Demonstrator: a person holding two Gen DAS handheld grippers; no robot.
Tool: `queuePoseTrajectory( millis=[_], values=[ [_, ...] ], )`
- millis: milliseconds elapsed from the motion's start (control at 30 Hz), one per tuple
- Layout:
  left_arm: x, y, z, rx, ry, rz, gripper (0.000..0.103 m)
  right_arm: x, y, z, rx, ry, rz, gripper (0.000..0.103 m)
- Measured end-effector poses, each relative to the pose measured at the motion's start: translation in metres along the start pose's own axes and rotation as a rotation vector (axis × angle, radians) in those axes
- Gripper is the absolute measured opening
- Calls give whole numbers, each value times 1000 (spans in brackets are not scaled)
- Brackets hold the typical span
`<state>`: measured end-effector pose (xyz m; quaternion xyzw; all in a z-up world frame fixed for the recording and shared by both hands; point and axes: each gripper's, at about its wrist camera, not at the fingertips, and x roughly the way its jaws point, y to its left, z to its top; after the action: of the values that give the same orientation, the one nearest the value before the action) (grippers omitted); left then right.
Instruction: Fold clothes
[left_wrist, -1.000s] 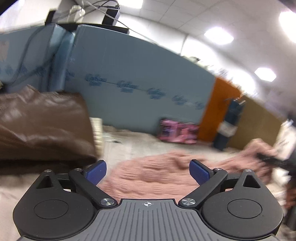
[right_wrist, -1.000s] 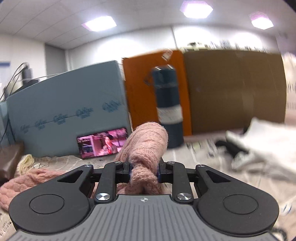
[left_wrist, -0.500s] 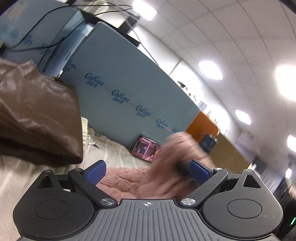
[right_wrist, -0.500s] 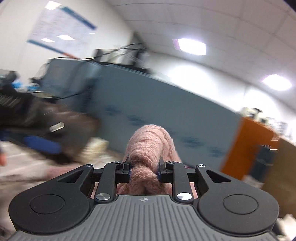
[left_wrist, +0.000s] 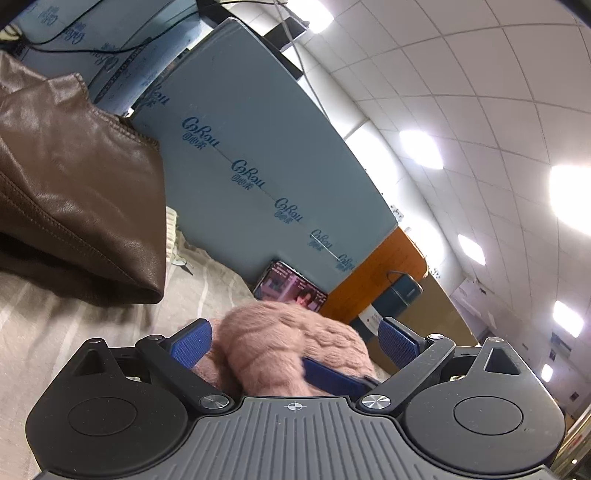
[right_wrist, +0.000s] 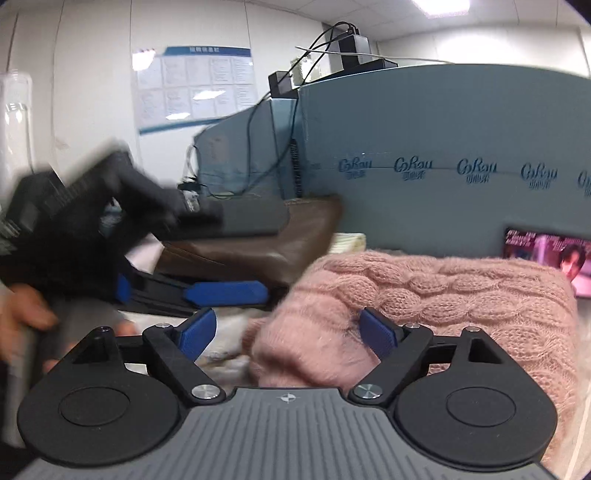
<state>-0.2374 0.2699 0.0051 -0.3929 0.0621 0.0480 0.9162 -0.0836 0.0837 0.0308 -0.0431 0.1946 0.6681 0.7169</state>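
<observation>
Right gripper (right_wrist: 286, 330) released — sweater (right_wrist: 443, 291) dropped.

Sweater (right_wrist: 436, 295) lies on counter (left_wrist: 55, 325), part of it between right tongs (right_wrist: 288, 332). Jacket (left_wrist: 74, 206) left of sweater, left tongs (left_wrist: 295, 341) near it. Phone (right_wrist: 550, 258) behind sweater, leaning on board (left_wrist: 258, 166).

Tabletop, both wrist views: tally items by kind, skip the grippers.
Garments: 2, pink cable-knit sweater, brown leather jacket
Phones: 1, phone with lit screen against the blue foam board
Boards: 2, blue foam board, orange board
Dark blue cylinder: 1
Total: 6
</observation>
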Motion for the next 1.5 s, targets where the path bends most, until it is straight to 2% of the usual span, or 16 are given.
queuePoseTrajectory(
  millis=[133, 300, 400, 467, 500, 533, 567, 633, 700, 733, 833, 1033, 1167, 1333, 1433, 1500],
  values=[
    [1, 6, 0, -43, 9, -13, 98, -45, -19, 8, 92, -72, 119, 92],
    [16, 4, -2, -107, 74, -71, 98, -84, -69, -2, 327, -183, 84, 97],
    [32, -11, -8, -31, 133, 10, 97, -88, -92, -13, 450, -194, 133, 97],
    [44, -21, -16, 31, 172, 67, 88, -85, -98, -18, 486, -180, 154, 97],
    [51, -26, -20, 66, 191, 97, 71, -84, -98, -20, 491, -174, 159, 97],
    [58, -30, -25, 114, 213, 131, 42, -84, -97, -21, 493, -169, 163, 97],
    [66, -34, -30, 162, 235, 165, 32, -84, -97, -23, 494, -164, 168, 97],
    [74, -40, -36, 231, 240, 175, 21, -87, -95, -26, 490, -162, 169, 97],
    [65, -47, -30, 253, 179, 132, 20, -92, -98, -28, 487, -176, 169, 97],
    [58, -50, -25, 259, 139, 113, 20, -93, -99, -27, 485, -185, 172, 97],
    [40, -50, -8, 267, 44, 172, 20, -93, -96, -24, 467, -208, 194, 97],
    [42, -37, -9, 257, 66, 272, 26, -79, -94, -27, 469, -170, 239, 97],
    [43, -34, -15, 266, 67, 319, 31, -64, -104, -35, 510, -124, 191, 96],
    [45, -32, -22, 278, 67, 378, 65, -60, -108, -41, 520, -117, 155, 97],
    [34, -47, -25, 337, -16, 371, 85, -70, -104, -40, 502, -187, 169, 97],
    [32, -50, -28, 377, -39, 442, 88, -76, -105, -40, 501, -241, 116, 97]
  ],
)
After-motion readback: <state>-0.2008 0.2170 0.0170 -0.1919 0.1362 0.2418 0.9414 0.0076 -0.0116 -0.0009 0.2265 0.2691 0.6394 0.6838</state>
